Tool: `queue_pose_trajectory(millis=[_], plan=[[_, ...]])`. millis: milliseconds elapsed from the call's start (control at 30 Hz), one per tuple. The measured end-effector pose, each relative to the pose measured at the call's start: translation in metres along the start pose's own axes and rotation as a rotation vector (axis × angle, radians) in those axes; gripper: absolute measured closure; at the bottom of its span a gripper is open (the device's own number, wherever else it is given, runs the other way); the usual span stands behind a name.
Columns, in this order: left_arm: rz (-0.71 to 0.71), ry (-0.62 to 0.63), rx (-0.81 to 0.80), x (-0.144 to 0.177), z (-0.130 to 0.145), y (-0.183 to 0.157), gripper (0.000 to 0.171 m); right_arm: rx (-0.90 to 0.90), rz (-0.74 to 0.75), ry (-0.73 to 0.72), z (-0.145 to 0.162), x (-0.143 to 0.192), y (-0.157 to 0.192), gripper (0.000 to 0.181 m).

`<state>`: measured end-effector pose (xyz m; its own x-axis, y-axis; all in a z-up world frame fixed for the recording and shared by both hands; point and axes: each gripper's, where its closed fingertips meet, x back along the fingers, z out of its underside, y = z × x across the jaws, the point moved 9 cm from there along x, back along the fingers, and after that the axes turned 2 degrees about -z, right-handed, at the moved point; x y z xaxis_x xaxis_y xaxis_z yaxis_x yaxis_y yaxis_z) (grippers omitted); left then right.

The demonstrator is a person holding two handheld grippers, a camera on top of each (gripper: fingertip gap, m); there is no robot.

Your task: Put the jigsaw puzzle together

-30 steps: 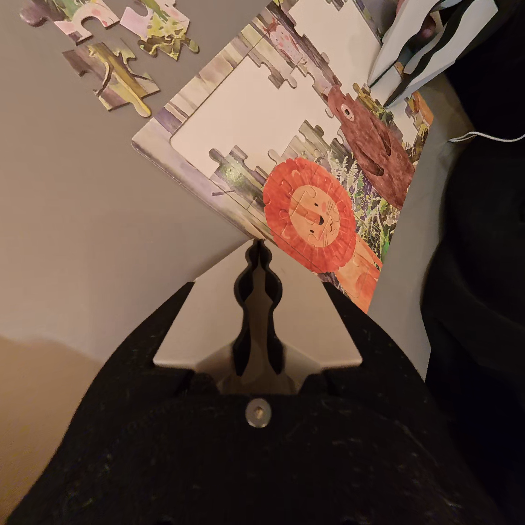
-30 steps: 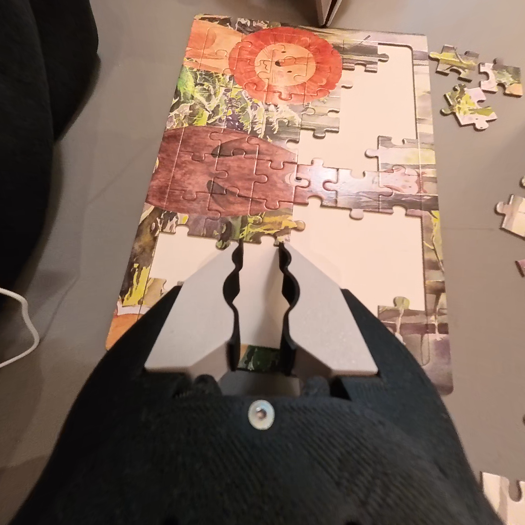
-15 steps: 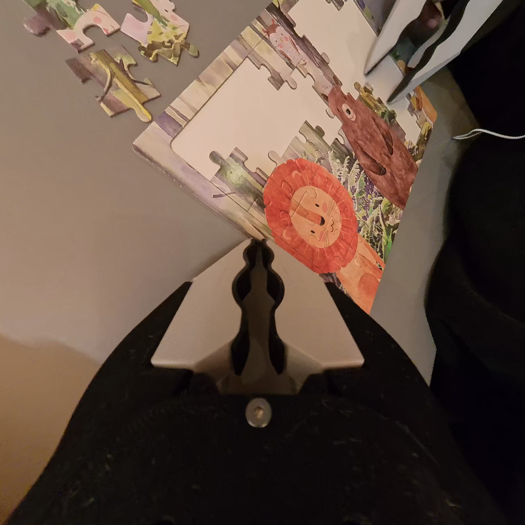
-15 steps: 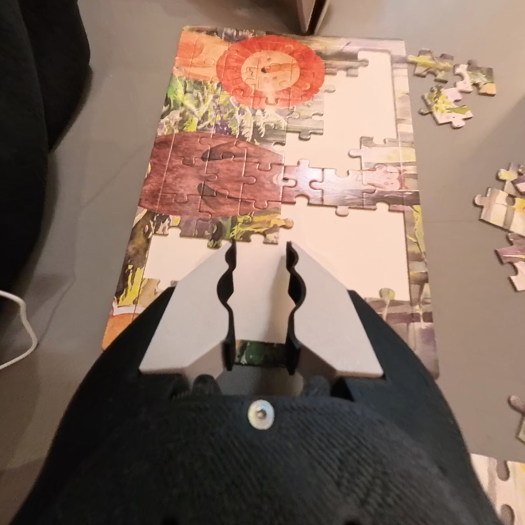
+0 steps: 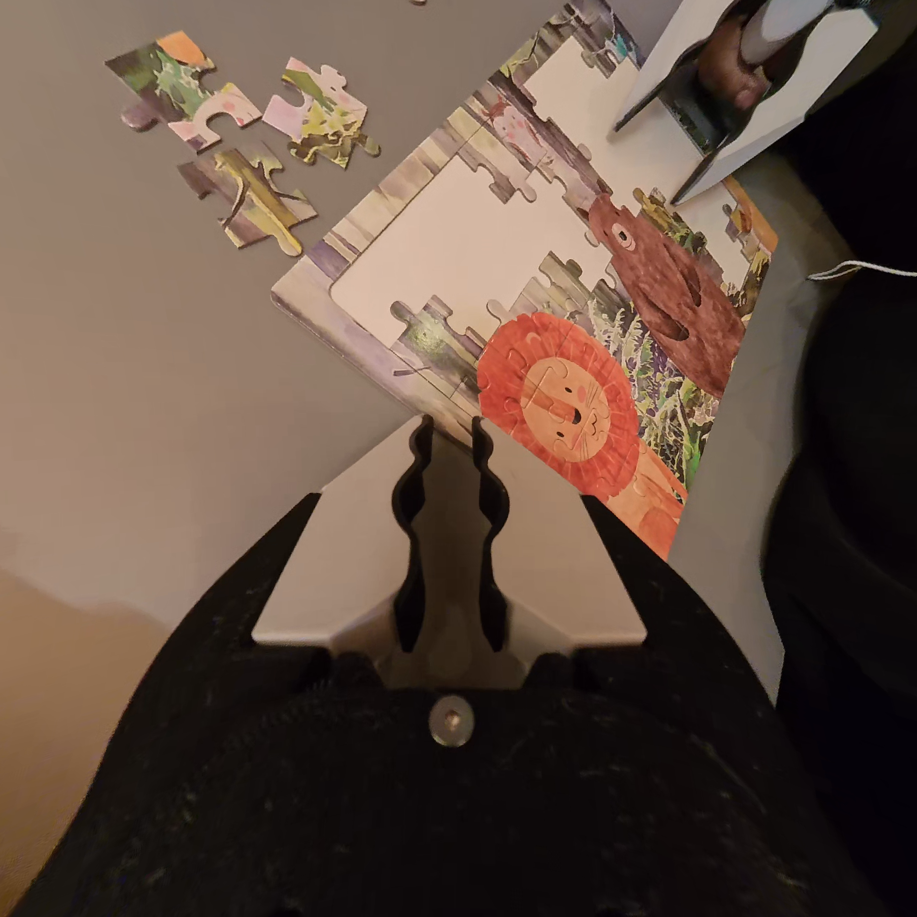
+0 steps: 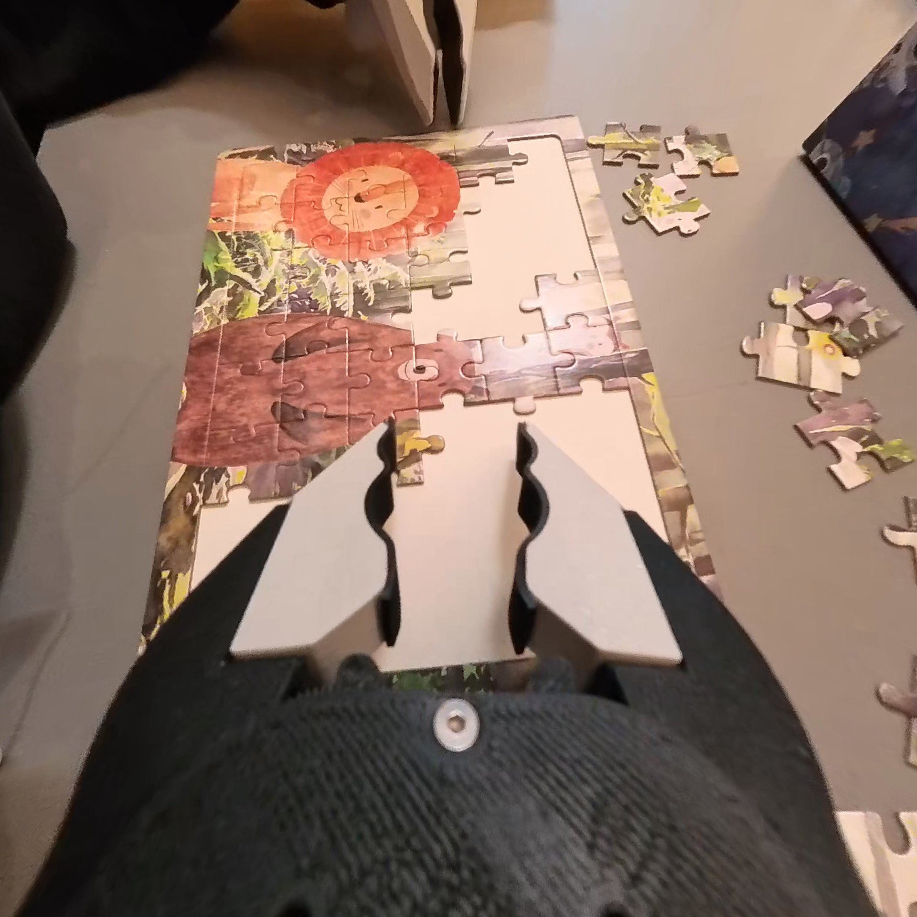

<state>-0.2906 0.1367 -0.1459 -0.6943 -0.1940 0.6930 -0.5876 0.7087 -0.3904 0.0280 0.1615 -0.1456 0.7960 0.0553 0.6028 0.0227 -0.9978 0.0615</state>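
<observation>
The jigsaw puzzle board lies on a grey table, partly filled. A lion and a brown bear are assembled, with bare white patches beside them. My right gripper is open wide and empty, above the bare patch below the bear. My left gripper is slightly open and empty, at the board's corner next to the lion. It also shows at the board's far end in the right wrist view. Three loose pieces lie left of the board.
Several more loose pieces lie right of the board, and three pieces near its far corner. A dark blue box sits at the far right. Dark fabric borders the left side. A white cord lies by the board. The gap from one gripper's tips to the other's is roughly 20 cm. My right gripper's tips are some 5 cm from the brown bear. Look for it in the left wrist view too. It is some 5 cm from my left tips to the lion. Seen from the right wrist view as well.
My left gripper has gone from shut to slightly open. My right gripper has opened wider and drawn back from the board, so more loose pieces show on the right.
</observation>
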Motion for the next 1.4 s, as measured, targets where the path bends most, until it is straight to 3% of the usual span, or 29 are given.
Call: queue_pose_trajectory(millis=[467, 1100, 1400], plan=[[-0.109, -0.104, -0.049, 0.012, -0.006, 0.002, 0.157, -0.026, 0.097, -0.164, -0.005, 0.02, -0.011, 0.139], [-0.409, -0.263, -0.206, 0.033, -0.015, -0.005, 0.161, -0.163, 0.291, -0.548, -0.006, 0.096, -0.035, 0.144], [-0.443, -0.313, -0.233, 0.038, -0.017, -0.008, 0.162, -0.205, 0.34, -0.611, 0.004, 0.112, -0.044, 0.145]])
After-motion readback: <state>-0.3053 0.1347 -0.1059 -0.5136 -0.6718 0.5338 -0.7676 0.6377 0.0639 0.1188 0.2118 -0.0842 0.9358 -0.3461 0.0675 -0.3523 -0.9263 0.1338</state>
